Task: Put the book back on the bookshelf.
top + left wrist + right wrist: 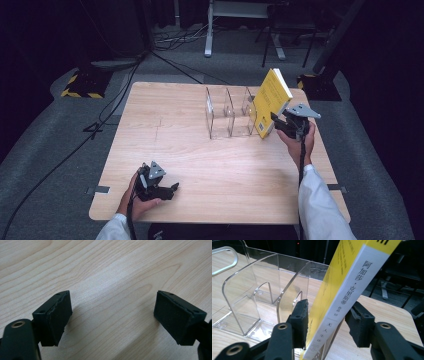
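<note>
light wooden table (200, 150) with a clear divider rack (229, 117) and a leaning yellow book (270, 102).

the table top is seen to be pale wood grain with rounded corners, set on a grey floor (50, 145). the clear divider rack is stood toward the far right of the top, its upright panels in a row. the yellow book is tilted just beside the rack's right end, its lower edge near the wood. the left gripper (172, 188) is rested on the near left part of the top.
</note>
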### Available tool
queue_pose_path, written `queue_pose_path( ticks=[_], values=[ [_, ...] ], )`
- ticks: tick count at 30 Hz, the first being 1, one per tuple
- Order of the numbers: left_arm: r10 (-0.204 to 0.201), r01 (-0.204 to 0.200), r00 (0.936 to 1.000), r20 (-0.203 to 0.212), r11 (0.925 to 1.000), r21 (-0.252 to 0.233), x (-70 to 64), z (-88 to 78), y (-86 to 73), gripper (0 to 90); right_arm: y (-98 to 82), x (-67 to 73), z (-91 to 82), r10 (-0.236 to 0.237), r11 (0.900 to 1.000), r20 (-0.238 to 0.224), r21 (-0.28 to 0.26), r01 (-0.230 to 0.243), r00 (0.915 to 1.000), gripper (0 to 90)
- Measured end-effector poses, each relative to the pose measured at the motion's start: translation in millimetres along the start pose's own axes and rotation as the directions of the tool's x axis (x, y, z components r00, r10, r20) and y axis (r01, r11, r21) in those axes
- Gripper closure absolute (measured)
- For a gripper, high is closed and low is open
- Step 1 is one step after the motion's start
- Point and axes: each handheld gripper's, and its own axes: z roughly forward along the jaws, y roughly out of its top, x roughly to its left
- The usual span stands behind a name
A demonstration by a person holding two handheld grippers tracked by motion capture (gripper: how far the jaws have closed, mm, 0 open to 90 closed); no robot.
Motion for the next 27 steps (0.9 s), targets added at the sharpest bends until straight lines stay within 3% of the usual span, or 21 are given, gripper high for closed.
queue_pose_path(
  ticks=[27],
  values=[
    [-0.001,0.001,1.0000,0.005,1.0000,0.001,0.0,0.5,0.3,15.1,-0.5,-0.5,-21.6,-0.075,0.994,-0.076,0.070,0.081,0.9943,40.6]
  ],
)
